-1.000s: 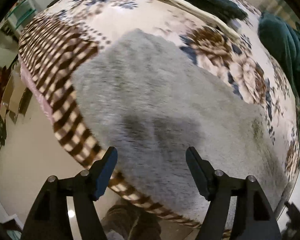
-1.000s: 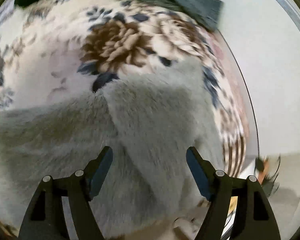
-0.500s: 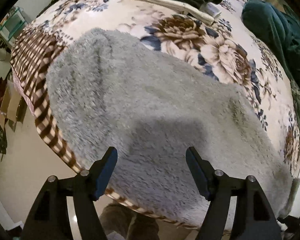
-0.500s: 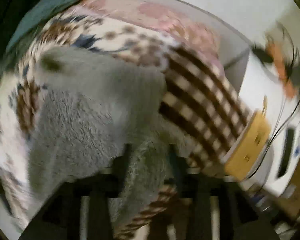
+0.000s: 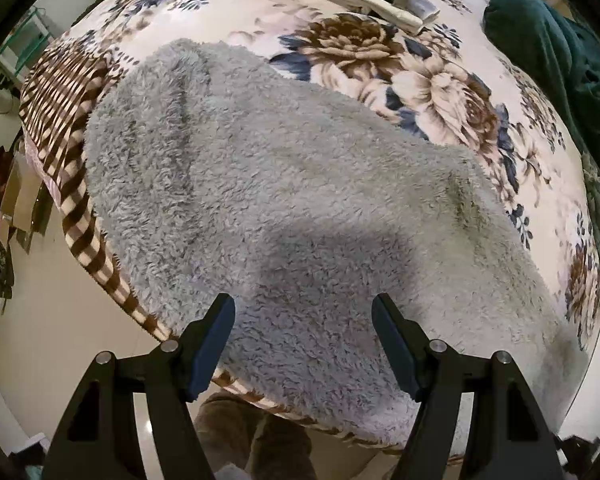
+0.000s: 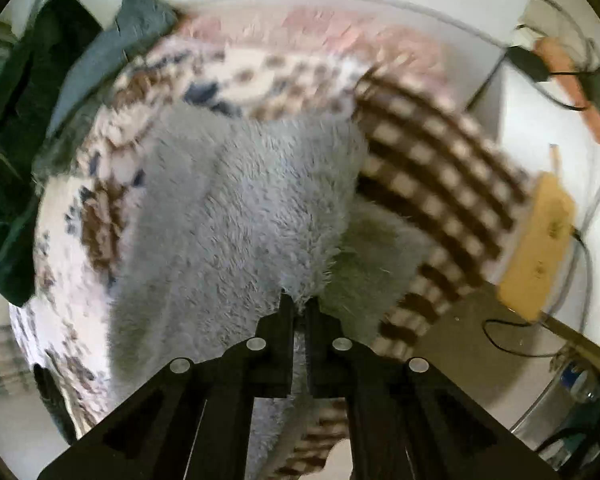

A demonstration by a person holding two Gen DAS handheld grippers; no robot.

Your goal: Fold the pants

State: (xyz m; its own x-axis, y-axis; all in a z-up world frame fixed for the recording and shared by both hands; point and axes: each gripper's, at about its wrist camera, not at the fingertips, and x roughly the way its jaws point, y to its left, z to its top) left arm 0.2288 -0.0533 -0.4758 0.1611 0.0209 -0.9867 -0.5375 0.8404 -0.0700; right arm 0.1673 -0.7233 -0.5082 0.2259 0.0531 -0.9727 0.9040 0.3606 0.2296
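Grey fleece pants (image 5: 284, 216): thick, fluffy pile, spread flat across the bed, running from 10 o'clock to 5 o'clock in the left wrist view. One end overhangs the bed's edge, bunched and lifted at 6 o'clock in the right wrist view.

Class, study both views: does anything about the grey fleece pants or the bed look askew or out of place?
Yes. The grey pants lie skewed across the floral blanket, one end spilling over its striped edge, where the right tool pinches it.
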